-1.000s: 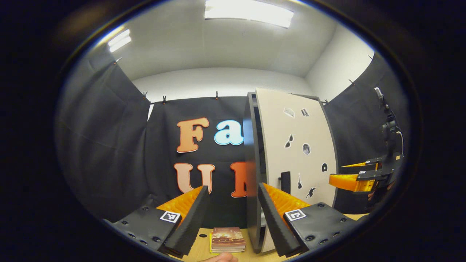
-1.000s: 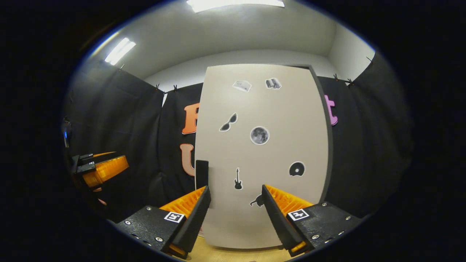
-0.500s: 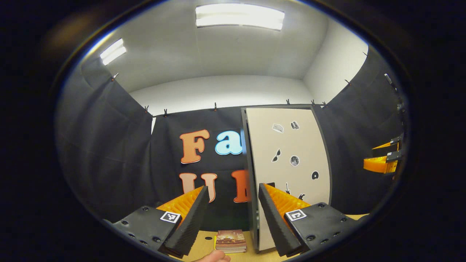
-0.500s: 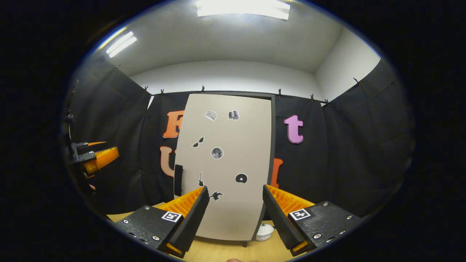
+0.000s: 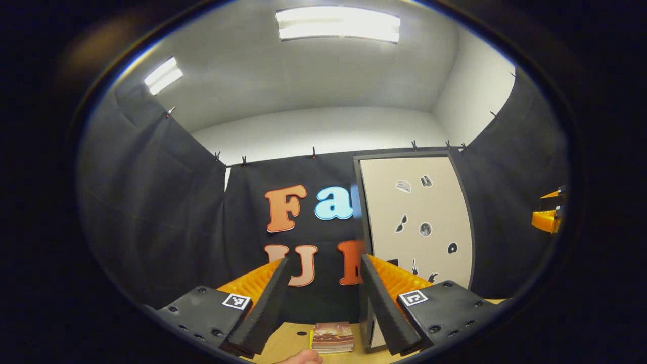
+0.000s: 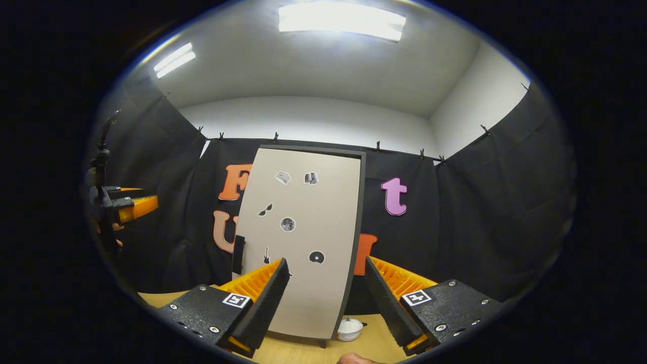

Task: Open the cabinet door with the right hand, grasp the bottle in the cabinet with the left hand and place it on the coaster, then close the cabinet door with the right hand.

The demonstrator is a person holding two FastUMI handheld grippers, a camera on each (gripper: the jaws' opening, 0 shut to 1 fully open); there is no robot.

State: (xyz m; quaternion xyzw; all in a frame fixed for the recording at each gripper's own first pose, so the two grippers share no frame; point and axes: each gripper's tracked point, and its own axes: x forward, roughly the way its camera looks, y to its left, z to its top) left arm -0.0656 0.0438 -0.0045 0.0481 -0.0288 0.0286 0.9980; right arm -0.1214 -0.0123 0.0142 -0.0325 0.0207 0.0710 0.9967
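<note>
Both grippers' fingers spread, empty; cabinet door (image 6: 303, 242) shut, hiding inside.

Beige cabinet door (image 6: 303, 242) with stickers, shut, dark handle (image 6: 238, 254) at left edge

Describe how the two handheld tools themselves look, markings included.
Each tool, left tool and right tool, has two long wedge-shaped fingers with ribbed backs, fixed to flat black plates studded with screws. Each plate carries a small square black-and-white marker. In the right gripper view the left tool, farther off, shows black hardware behind it.
</note>
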